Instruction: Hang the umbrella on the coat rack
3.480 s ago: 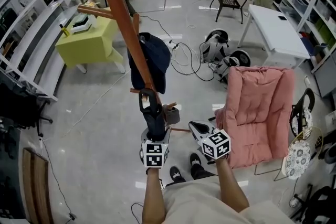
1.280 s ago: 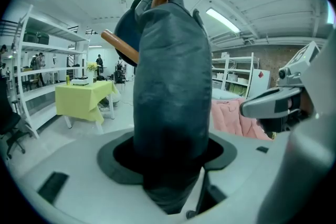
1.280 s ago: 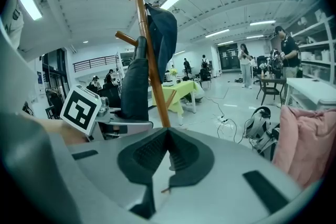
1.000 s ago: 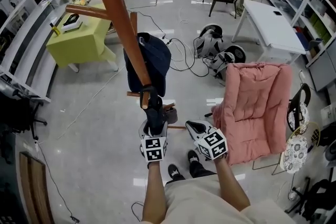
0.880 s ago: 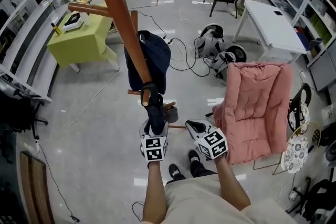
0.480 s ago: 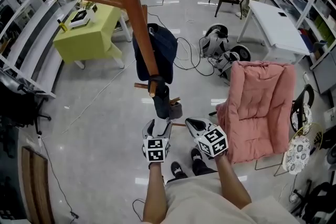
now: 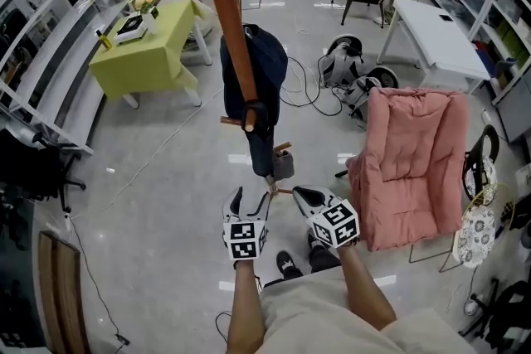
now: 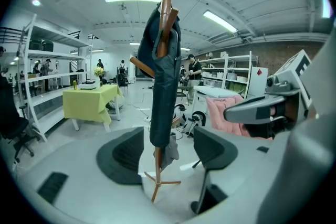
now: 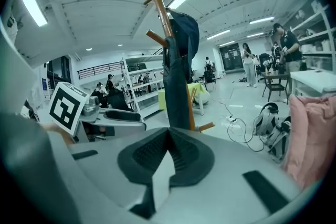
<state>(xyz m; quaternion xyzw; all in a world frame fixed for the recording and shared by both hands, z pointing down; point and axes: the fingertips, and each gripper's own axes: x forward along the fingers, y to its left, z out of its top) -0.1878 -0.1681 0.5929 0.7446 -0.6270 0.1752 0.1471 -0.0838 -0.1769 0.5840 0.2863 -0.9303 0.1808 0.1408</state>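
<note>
**Task item.** The folded dark umbrella (image 7: 259, 141) hung upright at frame centre in the head view, close against the pole of the wooden coat rack (image 7: 235, 29). Its top end sat at a short lower peg. Exactly how the handle or strap sat on that peg could not be made out. A navy garment (image 7: 267, 66) hung just above it on the same pole.

**Left gripper.** The left gripper (image 7: 251, 199) was in the lower centre, below the umbrella's bottom end. Its jaws stood wide apart with nothing between them. In the left gripper view the umbrella (image 8: 163, 92) lined up with the gap of the left gripper (image 8: 168, 152) but lay beyond the pads, with floor visible between.

**Right gripper.** The right gripper (image 7: 305, 199) was just to the right of the left one. In the right gripper view the jaws of the right gripper (image 9: 167, 152) met tip to tip, empty. The umbrella (image 9: 176, 97) stood well ahead of them.

**Assessment.** The hang appeared complete. In my judgement the step in hand was clearing away.

**Recommendations.**
- Draw the open left jaws straight back and down, keeping them wide so neither pad catches the fabric.
- Avoid any sideways sweep that could nudge the pole, since the rack carries weight on one side.
- Watch the peg for slippage before leaving, as the seating there was not confirmed.
- Keep the right gripper clear of the pink chair (image 7: 411, 162) at the right.
</note>
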